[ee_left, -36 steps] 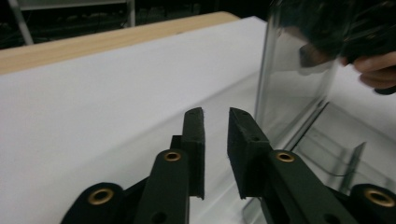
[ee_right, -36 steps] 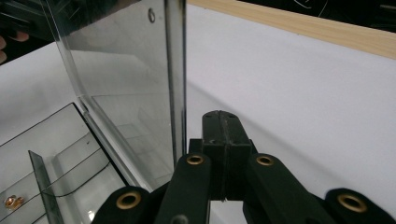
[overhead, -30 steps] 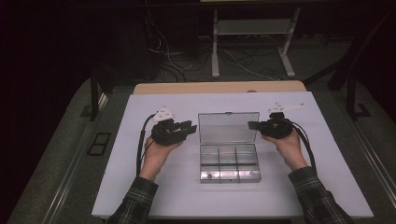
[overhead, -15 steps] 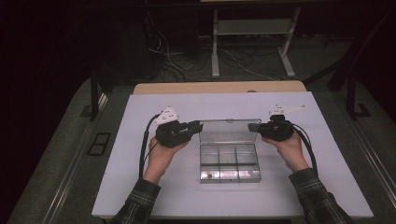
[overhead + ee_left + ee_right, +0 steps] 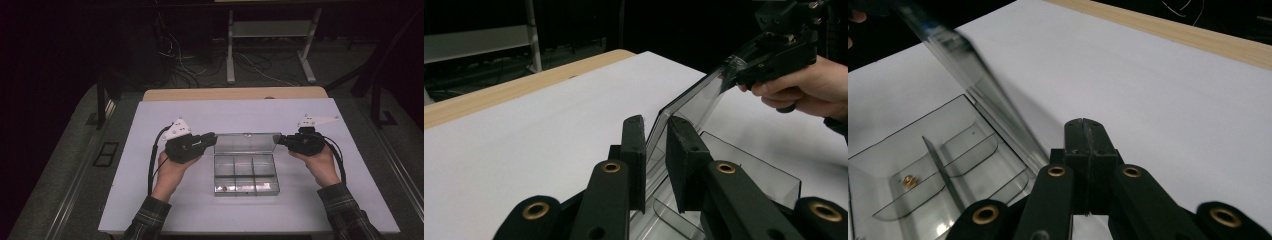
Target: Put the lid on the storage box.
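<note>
Seen from above: a clear box (image 5: 246,172) at the middle of a white table (image 5: 150,210), lid (image 5: 245,142) raised along its 12 o'clock edge and gripped at both ends. At the lid's 9 o'clock end, left gripper (image 5: 212,136), jaws just closing, pads set either side of the lid's corner and pressing on it. At the 3 o'clock end, right gripper (image 5: 278,139), jaws shut tight, tips against the lid's other corner (whether plastic sits between the pads cannot be told from above).

Along the left gripper (image 5: 655,131): lid (image 5: 694,97) edge-on, slanting up toward 2 o'clock, thin edge caught between the two black pads (image 5: 632,150); farther off, at 2 o'clock, the right gripper (image 5: 735,62) clamped on the lid's far corner, held in a hand (image 5: 811,90).

Along the right gripper (image 5: 1085,125): pads closed flat together, lid (image 5: 973,85) blurred, running up toward 10 o'clock. Box (image 5: 923,175) below at 8 o'clock, split into compartments, one small brass part (image 5: 910,181) (shape too small to tell) in a cell at 9 o'clock.

Behind the table, at 12 o'clock: wooden strip (image 5: 235,93), cables (image 5: 260,65) on a dark floor.
</note>
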